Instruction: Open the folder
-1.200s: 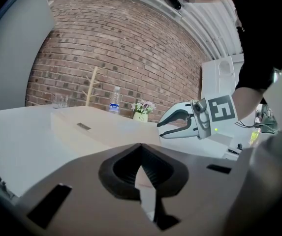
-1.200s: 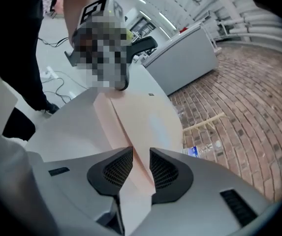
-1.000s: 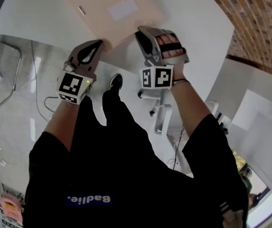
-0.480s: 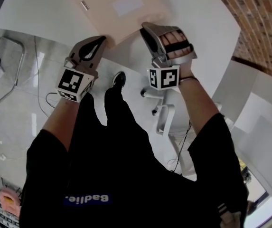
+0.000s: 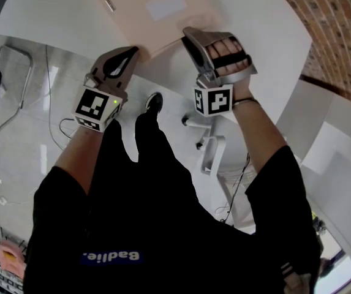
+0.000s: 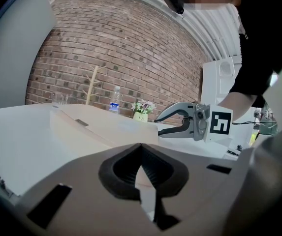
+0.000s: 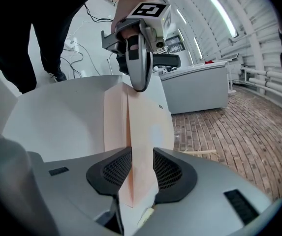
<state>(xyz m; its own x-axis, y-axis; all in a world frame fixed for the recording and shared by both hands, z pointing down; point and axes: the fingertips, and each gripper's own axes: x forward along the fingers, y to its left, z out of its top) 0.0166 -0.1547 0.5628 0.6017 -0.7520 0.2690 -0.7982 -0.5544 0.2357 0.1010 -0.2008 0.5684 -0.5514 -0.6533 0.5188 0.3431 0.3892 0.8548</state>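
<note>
A beige folder [image 5: 150, 11] with a white label lies shut on the white round table [image 5: 255, 29]. My left gripper [image 5: 133, 51] is at its near left corner. In the left gripper view its jaws [image 6: 143, 181] are pinched together on a thin beige sliver of the folder [image 6: 106, 127]. My right gripper [image 5: 186, 34] is at the near right edge. In the right gripper view the folder [image 7: 150, 127] fills the gap between the pads of that gripper [image 7: 141, 171]. Each gripper shows in the other's view: right gripper [image 6: 180, 122], left gripper [image 7: 140, 82].
A small flower pot [image 6: 141, 109] and a water bottle [image 6: 115, 100] stand at the table's far side before a brick wall. Below the near table edge are the person's legs, a chair base [image 5: 206, 146] and cables on the pale floor.
Over the last second both grippers shifted slightly along the folder's near edge. In the last half second almost nothing has moved.
</note>
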